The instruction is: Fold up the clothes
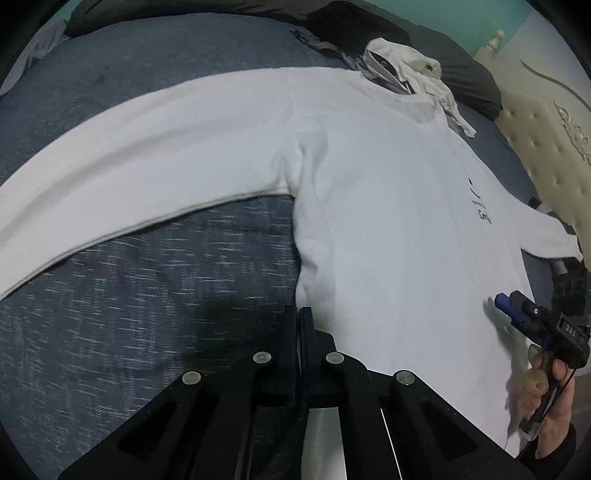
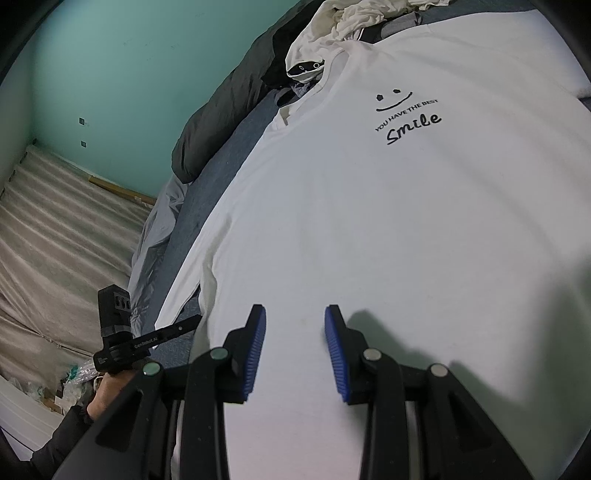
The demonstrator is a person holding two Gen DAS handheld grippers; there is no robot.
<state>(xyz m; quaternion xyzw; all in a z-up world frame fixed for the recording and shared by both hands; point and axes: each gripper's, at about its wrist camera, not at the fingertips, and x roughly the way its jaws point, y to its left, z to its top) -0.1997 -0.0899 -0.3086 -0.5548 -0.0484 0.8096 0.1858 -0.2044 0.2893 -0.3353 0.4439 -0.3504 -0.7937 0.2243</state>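
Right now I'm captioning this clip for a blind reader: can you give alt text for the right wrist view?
A white long-sleeved shirt printed "You have the best Smile" lies flat on a blue-grey bedspread. The right tongs hover open above its lower part, blue pads apart. Crumpled white clothes lie beyond the collar.

Two black handheld grippers, the left gripper (image 1: pixel 300 317) and right gripper (image 2: pixel 295 332), with silver pivot screws, ribbed blue pads (image 2: pixel 334 354), white lettering, and dark sleeves (image 2: pixel 62 432) at the wrists.

my jaws' ribbed blue rubbery pads (image 2: pixel 256 350) sit on matt black plastic; the white shirt (image 2: pixel 388 221) is smooth soft cloth, the bed cover (image 1: pixel 147 295) coarse flecked weave.
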